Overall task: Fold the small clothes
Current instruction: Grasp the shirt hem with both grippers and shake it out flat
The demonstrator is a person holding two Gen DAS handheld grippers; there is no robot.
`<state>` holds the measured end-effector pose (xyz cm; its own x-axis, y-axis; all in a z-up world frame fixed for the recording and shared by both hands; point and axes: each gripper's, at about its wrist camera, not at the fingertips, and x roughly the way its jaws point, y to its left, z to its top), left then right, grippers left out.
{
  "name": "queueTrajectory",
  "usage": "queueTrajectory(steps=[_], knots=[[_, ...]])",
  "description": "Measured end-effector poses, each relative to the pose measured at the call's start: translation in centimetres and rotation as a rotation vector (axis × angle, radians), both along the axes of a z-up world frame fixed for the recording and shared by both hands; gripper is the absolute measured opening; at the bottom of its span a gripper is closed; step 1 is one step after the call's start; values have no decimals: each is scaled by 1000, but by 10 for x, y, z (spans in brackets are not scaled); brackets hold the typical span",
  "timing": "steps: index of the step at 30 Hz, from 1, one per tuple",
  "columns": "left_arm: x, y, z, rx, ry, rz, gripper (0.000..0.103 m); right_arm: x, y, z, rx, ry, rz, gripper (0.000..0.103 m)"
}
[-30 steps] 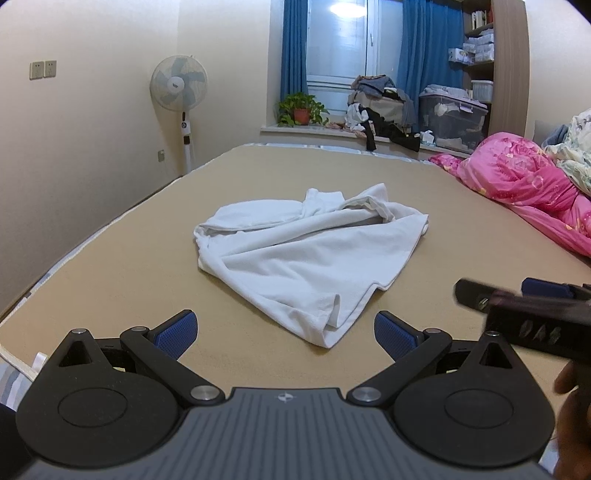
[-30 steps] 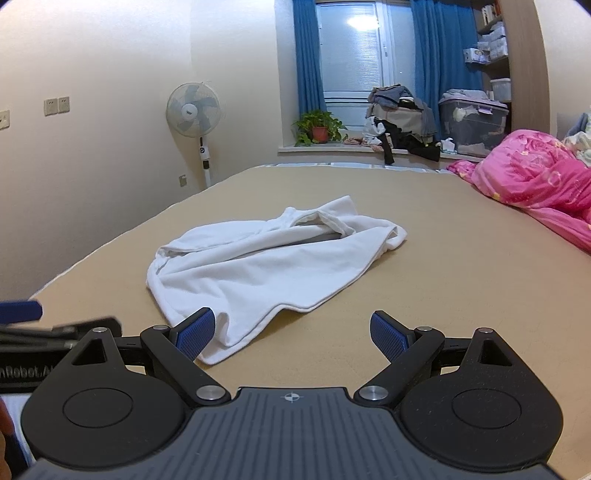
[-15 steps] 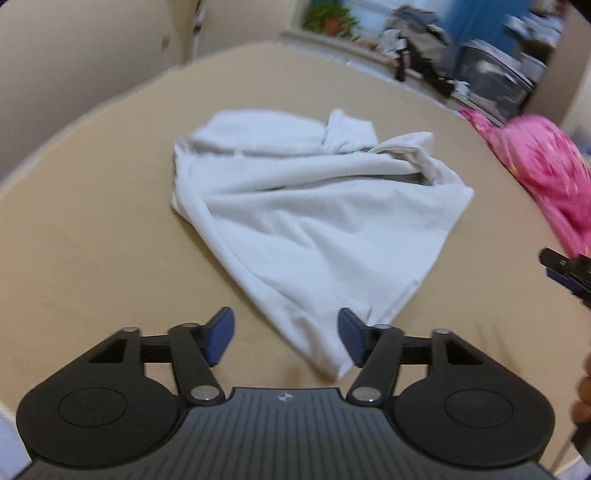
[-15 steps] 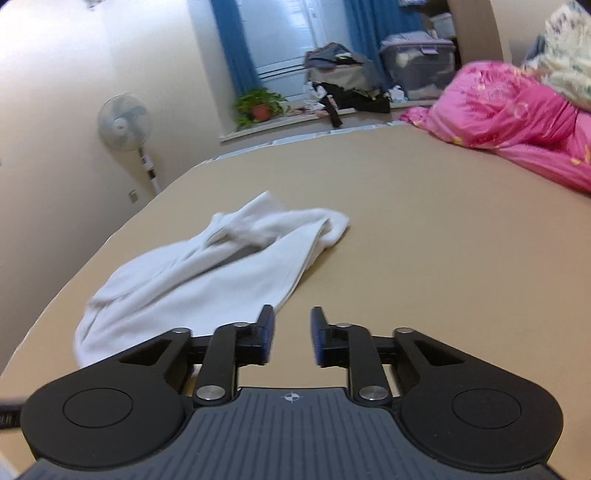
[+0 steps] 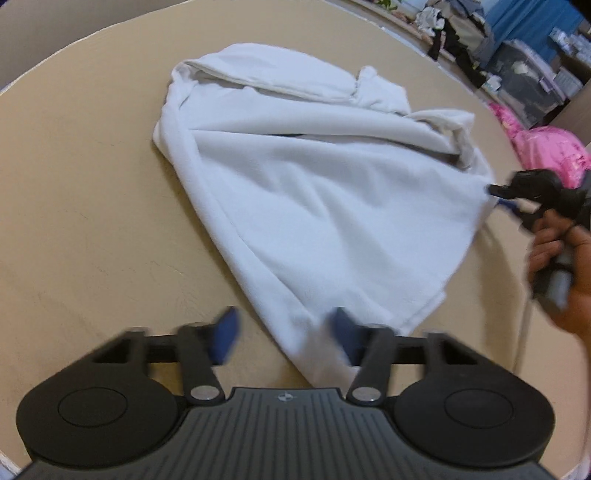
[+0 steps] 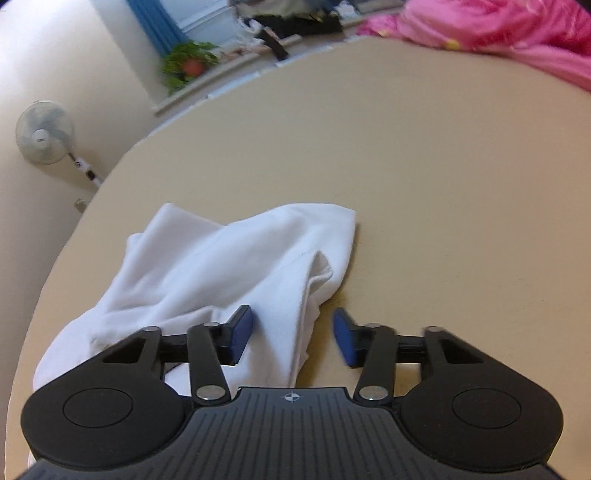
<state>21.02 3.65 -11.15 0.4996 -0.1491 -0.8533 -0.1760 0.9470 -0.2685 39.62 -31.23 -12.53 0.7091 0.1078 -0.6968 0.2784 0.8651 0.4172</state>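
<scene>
A crumpled white garment (image 5: 314,192) lies on the tan bed surface (image 5: 81,192). My left gripper (image 5: 282,334) is open, low over the garment's near corner, which lies between its blue pads. In the right wrist view the garment (image 6: 221,266) shows again. My right gripper (image 6: 291,336) is open, with the garment's right edge lying between its pads. The right gripper also shows in the left wrist view (image 5: 506,195), at the garment's right corner, held by a hand.
A pink quilt (image 6: 498,33) lies at the far right of the bed. A standing fan (image 6: 44,133) is by the left wall. A potted plant (image 6: 188,62) and piled clothes sit on the window sill.
Both grippers have dropped down and come in over the garment. My right gripper, nearly shut half a second ago, has opened around the right edge. My left gripper has stayed open.
</scene>
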Motion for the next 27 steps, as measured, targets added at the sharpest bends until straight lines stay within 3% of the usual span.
queueTrajectory(steps=[1, 2, 3, 7, 9, 12, 15, 17, 20, 22, 23, 25, 26, 27], knots=[[2, 0, -1, 22, -5, -4, 29, -2, -1, 7, 6, -12, 6, 4], [3, -1, -1, 27, -12, -16, 9, -5, -6, 19, 10, -45, 0, 3], [4, -1, 1, 9, -21, -26, 6, -12, -13, 35, 23, -87, -12, 3], [-8, 10, 24, -13, -127, -36, 4, -81, -44, 104, 51, -199, -127, 2], [-21, 19, 43, -60, -183, -53, 4, -143, -56, 137, 4, -250, -189, 2], [-54, 35, 78, -93, -265, -119, 4, -246, -68, 159, -69, -262, -259, 2], [-91, 49, 102, -53, -261, -211, 4, -336, -66, 150, -98, -203, -299, 2], [-117, 56, 106, 40, -255, -267, 4, -392, -53, 134, -96, -143, -293, 2], [-154, 70, 86, 182, -189, -302, 4, -448, -32, 103, -138, 25, -286, 0], [-163, 87, 66, 215, -121, -277, 2, -465, -23, 82, -140, 128, -256, 0], [-163, 99, 62, 170, -88, -252, 5, -469, -24, 77, -136, 136, -255, 0], [-164, 113, 63, 99, -111, -244, 30, -470, -18, 79, -211, 78, -221, 4], [-165, 113, 63, 109, -126, -245, 42, -461, -16, 80, -252, 27, -170, 6], [-163, 113, 62, 125, -132, -237, 43, -445, -19, 77, -259, -1, -126, 17]])
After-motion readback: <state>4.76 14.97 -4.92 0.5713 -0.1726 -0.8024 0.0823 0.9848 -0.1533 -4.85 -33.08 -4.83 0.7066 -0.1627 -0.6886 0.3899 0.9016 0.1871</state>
